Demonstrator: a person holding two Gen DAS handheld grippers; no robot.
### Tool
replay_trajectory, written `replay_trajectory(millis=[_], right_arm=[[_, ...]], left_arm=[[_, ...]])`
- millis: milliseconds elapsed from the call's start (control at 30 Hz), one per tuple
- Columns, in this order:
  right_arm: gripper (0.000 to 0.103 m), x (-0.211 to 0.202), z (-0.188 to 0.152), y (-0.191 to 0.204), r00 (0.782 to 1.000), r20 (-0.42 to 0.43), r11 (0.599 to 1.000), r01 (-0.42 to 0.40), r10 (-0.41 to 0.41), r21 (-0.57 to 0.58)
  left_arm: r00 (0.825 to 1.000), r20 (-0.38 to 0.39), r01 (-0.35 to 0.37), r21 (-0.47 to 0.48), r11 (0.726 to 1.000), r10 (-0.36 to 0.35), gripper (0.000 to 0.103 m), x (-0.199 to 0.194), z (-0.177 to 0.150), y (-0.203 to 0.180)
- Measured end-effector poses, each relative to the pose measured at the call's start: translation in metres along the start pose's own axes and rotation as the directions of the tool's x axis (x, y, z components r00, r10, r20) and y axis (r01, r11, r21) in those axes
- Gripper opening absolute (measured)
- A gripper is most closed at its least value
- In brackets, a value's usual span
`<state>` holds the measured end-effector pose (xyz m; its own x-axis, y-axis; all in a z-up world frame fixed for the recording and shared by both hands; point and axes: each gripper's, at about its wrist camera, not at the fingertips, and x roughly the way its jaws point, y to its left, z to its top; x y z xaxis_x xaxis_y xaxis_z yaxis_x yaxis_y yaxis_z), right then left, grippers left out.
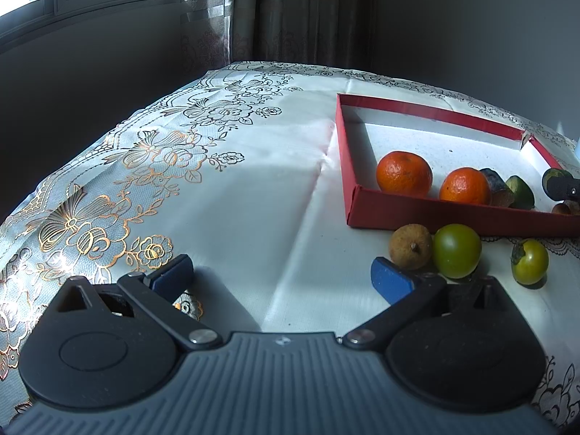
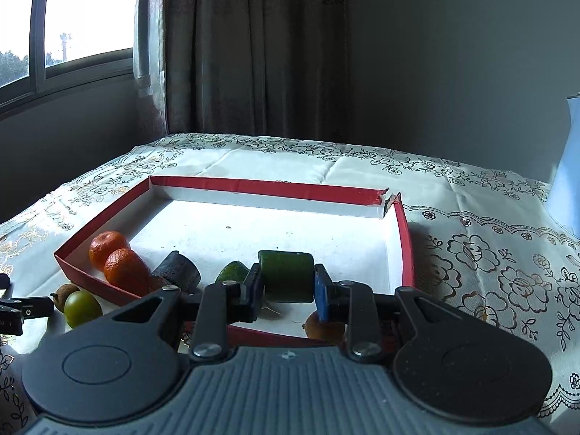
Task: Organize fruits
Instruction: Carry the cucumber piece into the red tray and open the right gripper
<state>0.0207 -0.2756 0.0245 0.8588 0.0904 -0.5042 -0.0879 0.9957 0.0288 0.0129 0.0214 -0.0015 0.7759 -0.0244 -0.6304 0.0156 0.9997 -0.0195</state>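
Note:
My right gripper (image 2: 288, 286) is shut on a green fruit chunk (image 2: 286, 275), held just above the near part of the red tray (image 2: 253, 185). In the tray (image 1: 398, 214) lie two oranges (image 1: 404, 173) (image 1: 465, 185), a dark fruit (image 1: 493, 181) and a green piece (image 1: 520, 190). A small orange-yellow fruit (image 2: 322, 328) lies under the right fingertip. My left gripper (image 1: 282, 279) stands open over bare cloth, nothing between its fingers. Just right of it, outside the tray, are a brown fruit (image 1: 411, 246), a round green fruit (image 1: 456, 255) and a smaller green one (image 1: 530, 261).
A floral tablecloth (image 1: 163, 166) covers the table, which ends at a dark wall and curtain (image 2: 253, 54) behind. A pale vessel (image 2: 569, 166) stands at the far right. The tray's far right corner (image 2: 388, 199) is torn. The far half of the tray floor is bare.

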Motion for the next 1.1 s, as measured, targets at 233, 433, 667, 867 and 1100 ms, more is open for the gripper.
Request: replay_trajectory(millis=[233,433,667,867,1100], right_arm=[[0.028,0.003,-0.001,-0.001,1.000,-0.015,1.000,0.004,-0.003,0.016],[0.029,0.002,0.000,-0.002,1.000,-0.024,1.000,-0.004,0.005,0.023],[0.037,0.004,0.001,-0.002,0.999,-0.038,1.000,-0.007,0.008,0.022],[0.083,-0.006,0.002,0.000,0.999,0.025,0.999,0.034,-0.034,0.009],[0.083,-0.035,-0.006,-0.009,1.000,0.025,0.999,-0.010,0.009,0.047]], left_arm=[[1.000,0.000,0.001,0.001,1.000,-0.001,0.103,0.000,0.000,0.000],[1.000,0.000,0.001,0.001,1.000,-0.001,0.103,0.000,0.000,0.000],[1.000,0.000,0.000,0.001,1.000,0.000,0.103,0.000,0.000,0.000],[1.000,0.000,0.001,0.001,1.000,-0.001,0.103,0.000,0.000,0.000],[1.000,0.000,0.001,0.000,1.000,-0.001,0.103,0.000,0.000,0.000]])
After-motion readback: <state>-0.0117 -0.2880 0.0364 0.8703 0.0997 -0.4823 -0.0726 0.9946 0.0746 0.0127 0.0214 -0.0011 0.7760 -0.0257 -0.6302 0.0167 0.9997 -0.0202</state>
